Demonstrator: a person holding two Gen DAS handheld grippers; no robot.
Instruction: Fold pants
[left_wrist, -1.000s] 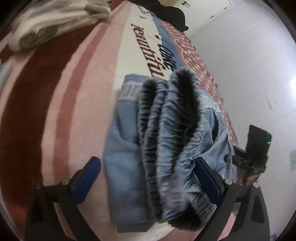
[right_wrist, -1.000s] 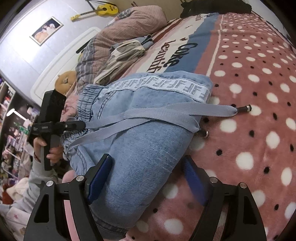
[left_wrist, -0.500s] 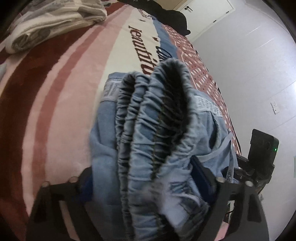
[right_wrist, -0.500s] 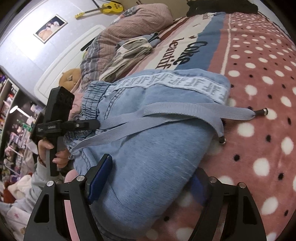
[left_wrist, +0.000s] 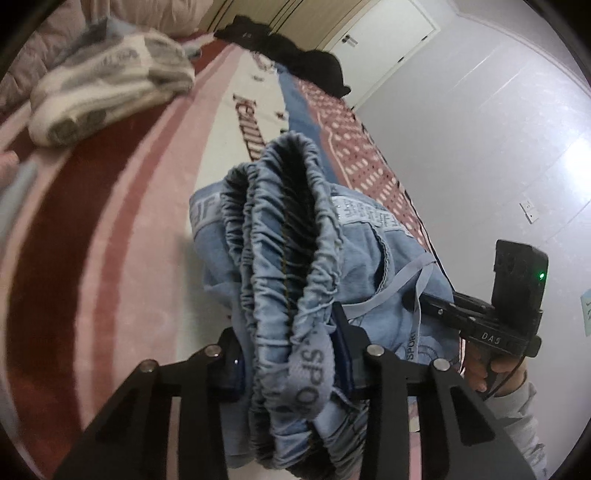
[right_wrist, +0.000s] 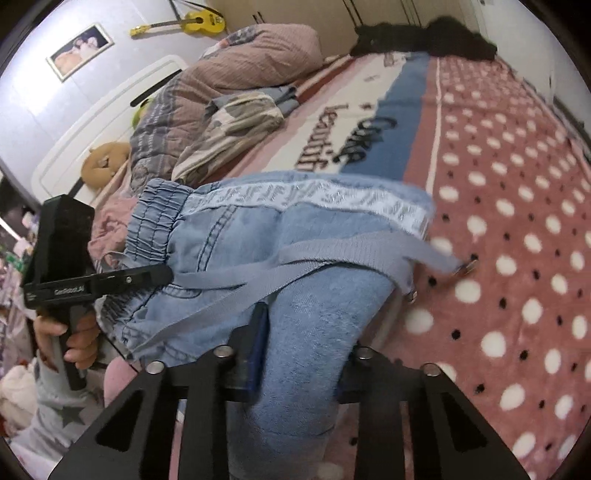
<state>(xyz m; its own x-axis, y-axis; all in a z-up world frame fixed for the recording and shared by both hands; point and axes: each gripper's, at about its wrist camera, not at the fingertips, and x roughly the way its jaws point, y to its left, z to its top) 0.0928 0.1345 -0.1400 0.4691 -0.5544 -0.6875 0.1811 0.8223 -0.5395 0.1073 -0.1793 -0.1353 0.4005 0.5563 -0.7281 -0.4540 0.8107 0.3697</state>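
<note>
While the blanket fills the background from 12 to 3 o'clock, the pants lie bunched at centre (drawstring trailing toward 3), with the left gripper having just closed on the elastic waistband and the right gripper clamped on denim at 6.

On the pants in my left claw, the waistband label reads "SPO", partly hidden. A white side stripe repeats "JF". My other gripper's body reads "DAS". The blanket shows "Coke"; the line below it is cut off.
</note>
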